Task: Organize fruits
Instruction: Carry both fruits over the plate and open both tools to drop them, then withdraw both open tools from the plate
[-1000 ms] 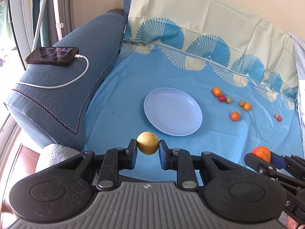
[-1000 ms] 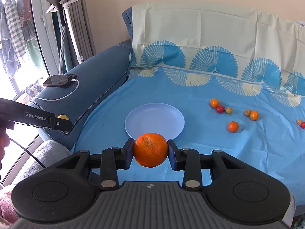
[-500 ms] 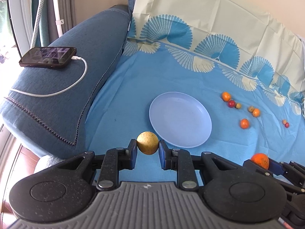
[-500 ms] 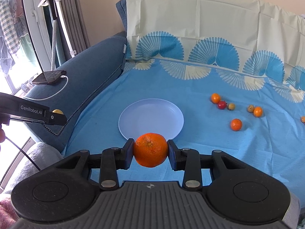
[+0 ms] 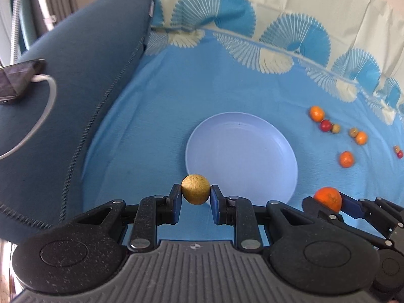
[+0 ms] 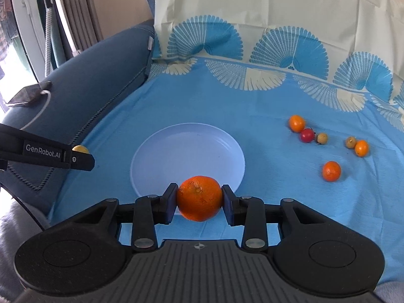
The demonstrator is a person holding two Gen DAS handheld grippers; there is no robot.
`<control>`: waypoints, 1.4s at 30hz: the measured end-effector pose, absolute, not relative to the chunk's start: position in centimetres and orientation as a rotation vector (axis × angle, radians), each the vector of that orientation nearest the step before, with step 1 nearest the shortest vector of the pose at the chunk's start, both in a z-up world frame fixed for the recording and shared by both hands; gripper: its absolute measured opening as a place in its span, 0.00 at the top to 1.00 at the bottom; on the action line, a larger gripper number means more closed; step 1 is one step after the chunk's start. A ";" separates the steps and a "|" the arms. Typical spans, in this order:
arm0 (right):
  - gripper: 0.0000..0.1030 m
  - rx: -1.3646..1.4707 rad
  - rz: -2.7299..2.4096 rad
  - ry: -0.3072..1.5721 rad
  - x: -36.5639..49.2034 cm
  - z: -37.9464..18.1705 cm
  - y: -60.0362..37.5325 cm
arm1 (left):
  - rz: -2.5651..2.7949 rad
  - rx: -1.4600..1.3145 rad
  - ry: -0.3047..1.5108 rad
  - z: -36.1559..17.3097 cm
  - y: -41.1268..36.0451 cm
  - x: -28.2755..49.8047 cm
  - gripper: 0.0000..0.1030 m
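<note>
My left gripper (image 5: 195,197) is shut on a small yellow-brown fruit (image 5: 195,188), held just before the near rim of the pale blue plate (image 5: 242,151). My right gripper (image 6: 199,200) is shut on a mandarin orange (image 6: 199,198), also at the near rim of the same plate (image 6: 188,156). From the left wrist view the right gripper (image 5: 328,203) with its orange (image 5: 328,199) shows at the lower right. Seen from the right wrist, the left gripper (image 6: 80,155) sits at the left with the yellow fruit (image 6: 80,149) peeking above its finger. The plate holds nothing.
Several small loose fruits, orange (image 6: 331,171), red (image 6: 307,135) and tan (image 6: 322,138), lie on the blue cloth (image 6: 252,106) to the plate's right. A dark blue sofa arm (image 5: 83,80) at the left carries a phone (image 5: 17,82) on a white cable.
Both grippers have moved forward and down toward the plate, each still holding its fruit. The plate and the loose fruits look larger and nearer.
</note>
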State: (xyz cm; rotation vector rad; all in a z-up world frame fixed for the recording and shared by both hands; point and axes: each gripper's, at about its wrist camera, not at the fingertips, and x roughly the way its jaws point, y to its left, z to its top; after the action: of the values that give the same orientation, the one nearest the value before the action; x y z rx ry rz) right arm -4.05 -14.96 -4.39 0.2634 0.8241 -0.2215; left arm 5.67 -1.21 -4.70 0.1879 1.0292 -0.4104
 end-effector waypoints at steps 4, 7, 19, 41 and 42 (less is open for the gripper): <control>0.62 0.250 -0.216 0.855 -1.5 -6.8 -15.5 | -0.405 0.230 1.057 -7.4 -3.5 8.2 0.74; 0.62 0.235 -0.202 0.882 0.0 -8.4 -15.7 | -0.413 0.267 1.068 -9.3 -4.9 9.6 0.74; 0.46 0.137 -0.179 0.900 3.6 -10.8 -16.0 | -0.435 0.348 1.058 -11.5 -7.3 12.7 0.02; 0.01 0.222 -0.283 0.735 -11.7 1.1 -10.8 | -0.413 0.240 0.893 1.3 3.5 -3.4 0.00; 0.01 0.227 -0.290 0.724 -12.4 1.5 -10.6 | -0.414 0.240 0.893 1.5 3.6 -3.9 0.00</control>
State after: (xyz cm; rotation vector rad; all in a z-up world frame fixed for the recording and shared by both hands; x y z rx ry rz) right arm -12.43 -10.64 1.48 0.2269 0.7237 -0.2904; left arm -3.88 3.55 1.50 0.2401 0.8925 -0.4139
